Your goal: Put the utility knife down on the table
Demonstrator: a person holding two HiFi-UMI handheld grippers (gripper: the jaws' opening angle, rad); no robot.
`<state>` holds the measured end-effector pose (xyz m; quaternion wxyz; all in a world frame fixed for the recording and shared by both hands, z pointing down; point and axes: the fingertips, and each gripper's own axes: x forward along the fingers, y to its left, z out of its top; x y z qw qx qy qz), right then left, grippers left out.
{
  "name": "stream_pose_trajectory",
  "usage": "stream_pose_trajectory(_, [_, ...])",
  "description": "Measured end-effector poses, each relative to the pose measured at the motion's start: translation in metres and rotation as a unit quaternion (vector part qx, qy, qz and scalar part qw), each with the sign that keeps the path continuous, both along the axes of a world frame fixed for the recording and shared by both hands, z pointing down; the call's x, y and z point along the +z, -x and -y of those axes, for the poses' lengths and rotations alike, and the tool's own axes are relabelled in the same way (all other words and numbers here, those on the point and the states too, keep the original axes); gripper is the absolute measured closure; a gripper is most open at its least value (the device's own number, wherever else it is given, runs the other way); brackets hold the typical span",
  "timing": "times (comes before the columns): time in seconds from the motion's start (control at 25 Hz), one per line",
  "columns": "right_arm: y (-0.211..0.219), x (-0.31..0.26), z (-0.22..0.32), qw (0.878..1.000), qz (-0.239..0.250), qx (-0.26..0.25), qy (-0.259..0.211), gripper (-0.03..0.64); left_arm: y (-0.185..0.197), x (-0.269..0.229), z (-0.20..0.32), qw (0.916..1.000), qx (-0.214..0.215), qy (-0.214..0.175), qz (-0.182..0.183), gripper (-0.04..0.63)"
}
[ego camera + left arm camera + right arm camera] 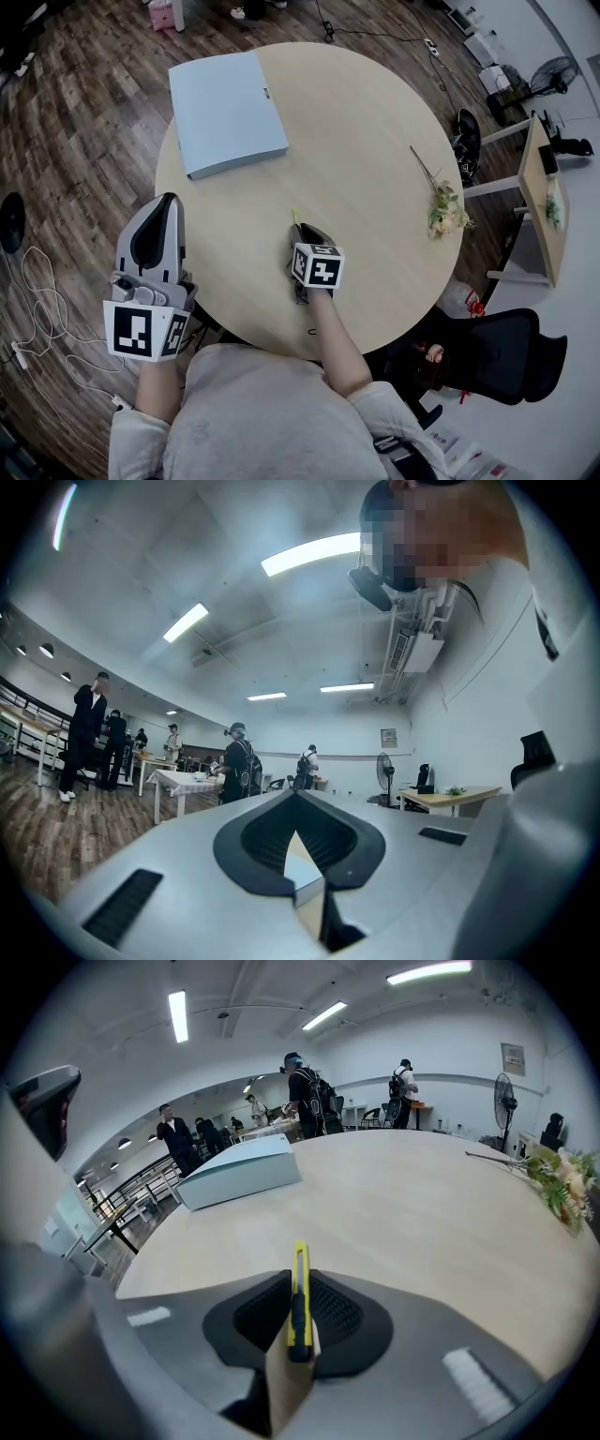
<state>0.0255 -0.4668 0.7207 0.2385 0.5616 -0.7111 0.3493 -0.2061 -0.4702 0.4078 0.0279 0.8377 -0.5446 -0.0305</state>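
Note:
A yellow utility knife (299, 1309) stands on edge between the jaws of my right gripper (298, 1283), which is shut on it. Its yellow tip (293, 217) pokes out ahead of the right gripper (302, 236) in the head view. That gripper hovers over the near middle of the round, pale wooden table (375, 141); whether the knife touches the table (422, 1204) I cannot tell. My left gripper (169, 202) is held off the table's left edge, over the floor. In its own view the left gripper (295, 799) points up into the room, jaws together, nothing in them.
A flat light-blue box (227, 112) lies at the table's far left, also seen as the blue box (239, 1174). A dried flower sprig (445, 211) lies near the right edge. A black chair (511, 356) and a side desk (539, 187) stand to the right. Cables (37, 319) trail on the floor.

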Motion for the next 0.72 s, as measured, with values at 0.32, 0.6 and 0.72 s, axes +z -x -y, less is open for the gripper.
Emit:
stream_pose_trajectory(0.32, [-0.005,-0.02,0.002,0.999,-0.007,0.0,-0.032,0.537,-0.005,-0.004,-0.004,1.0,0.006,-0.006,-0.001,0.588])
stream_pose_trajectory(0.6, [-0.012,-0.063,-0.003,0.996,-0.01,-0.006,-0.093,0.606,-0.02,-0.016,-0.015,0.9997,0.012,-0.02,0.0,0.588])
stream_pose_trajectory(0.72, [-0.015,-0.084,-0.012,0.993,-0.003,-0.012,-0.118,0.606,-0.03,-0.022,-0.027,0.9996,0.014,-0.026,0.0,0.588])
